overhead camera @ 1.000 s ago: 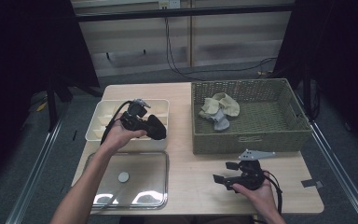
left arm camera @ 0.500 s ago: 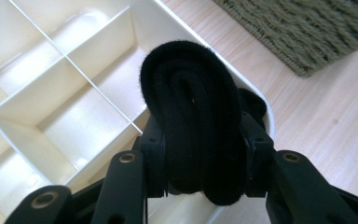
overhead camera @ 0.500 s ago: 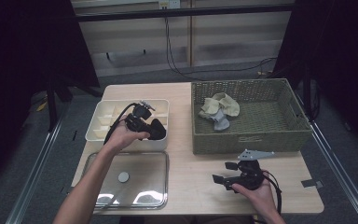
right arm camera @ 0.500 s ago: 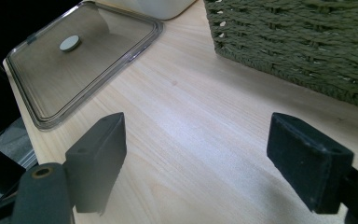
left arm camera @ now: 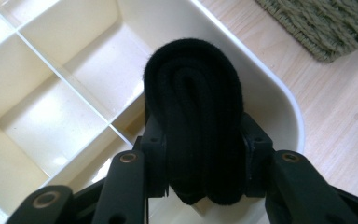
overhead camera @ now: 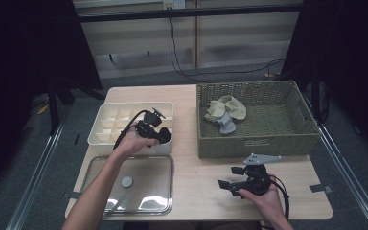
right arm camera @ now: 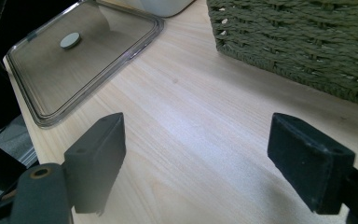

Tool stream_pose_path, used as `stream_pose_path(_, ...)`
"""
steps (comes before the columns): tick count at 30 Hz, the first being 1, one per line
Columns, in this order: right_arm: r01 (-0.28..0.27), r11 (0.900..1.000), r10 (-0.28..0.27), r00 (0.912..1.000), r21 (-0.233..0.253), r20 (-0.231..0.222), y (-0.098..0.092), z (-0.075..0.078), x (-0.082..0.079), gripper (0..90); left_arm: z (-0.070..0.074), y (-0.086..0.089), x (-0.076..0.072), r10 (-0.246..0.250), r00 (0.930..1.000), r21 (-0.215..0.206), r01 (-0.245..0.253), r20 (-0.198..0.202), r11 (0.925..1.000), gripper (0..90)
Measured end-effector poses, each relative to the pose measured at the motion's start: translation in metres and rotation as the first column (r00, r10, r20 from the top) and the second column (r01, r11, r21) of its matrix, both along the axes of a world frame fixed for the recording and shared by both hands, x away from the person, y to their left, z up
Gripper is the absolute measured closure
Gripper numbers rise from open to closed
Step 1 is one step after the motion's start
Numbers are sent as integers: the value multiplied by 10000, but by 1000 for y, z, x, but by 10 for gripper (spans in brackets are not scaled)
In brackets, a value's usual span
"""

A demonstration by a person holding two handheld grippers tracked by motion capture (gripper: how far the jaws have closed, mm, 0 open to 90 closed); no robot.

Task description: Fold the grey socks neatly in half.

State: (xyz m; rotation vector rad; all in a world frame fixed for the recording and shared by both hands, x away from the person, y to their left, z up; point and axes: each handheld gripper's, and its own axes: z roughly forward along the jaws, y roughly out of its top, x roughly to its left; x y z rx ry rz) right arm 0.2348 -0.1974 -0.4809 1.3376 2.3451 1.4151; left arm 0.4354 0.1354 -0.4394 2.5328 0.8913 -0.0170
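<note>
Jaws of the left gripper [left arm camera: 193, 186] clamp a rolled black sock [left arm camera: 193, 116] from both sides, holding it over the near-right corner compartment of the cream divider box [overhead camera: 105, 139], apparently so the roll keeps its shape until it is lowered in. More socks [overhead camera: 225, 112] wait in the wicker basket [overhead camera: 254, 143]. The right gripper [overhead camera: 232, 177] rests wide open and empty above the wooden table [right arm camera: 191, 121], near the clear lid [overhead camera: 148, 191], seemingly idle.
</note>
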Motion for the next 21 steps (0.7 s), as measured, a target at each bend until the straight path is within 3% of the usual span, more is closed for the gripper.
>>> stream_pose_path(12, -8, 10000, 7, 10000, -26, -71, 1, 0, 0, 202, 18, 9, -2, 98, 9995, -658, -78, 295, 9978, 460)
stream_pose_path(15, -34, 10000, 34, 10000, -42, -69, 2, 0, 0, 203, 29, 11, -2, 149, 9978, -485, -117, 643, 9988, 432)
stream_pose_path(16, -69, 9999, 68, 10000, -74, -59, 2, -1, 0, 204, 32, 12, -1, 137, 9979, -540, -102, 631, 9985, 446)
stream_pose_path(18, -78, 9999, 78, 9999, -84, -65, 2, -1, 0, 204, 33, 13, 0, -47, 9989, -694, 79, 464, 9976, 567)
stream_pose_path(21, -108, 9999, 107, 9999, -86, -50, 3, -1, 0, 213, 26, 8, 1, -96, 9991, -571, 119, 411, 9983, 615)
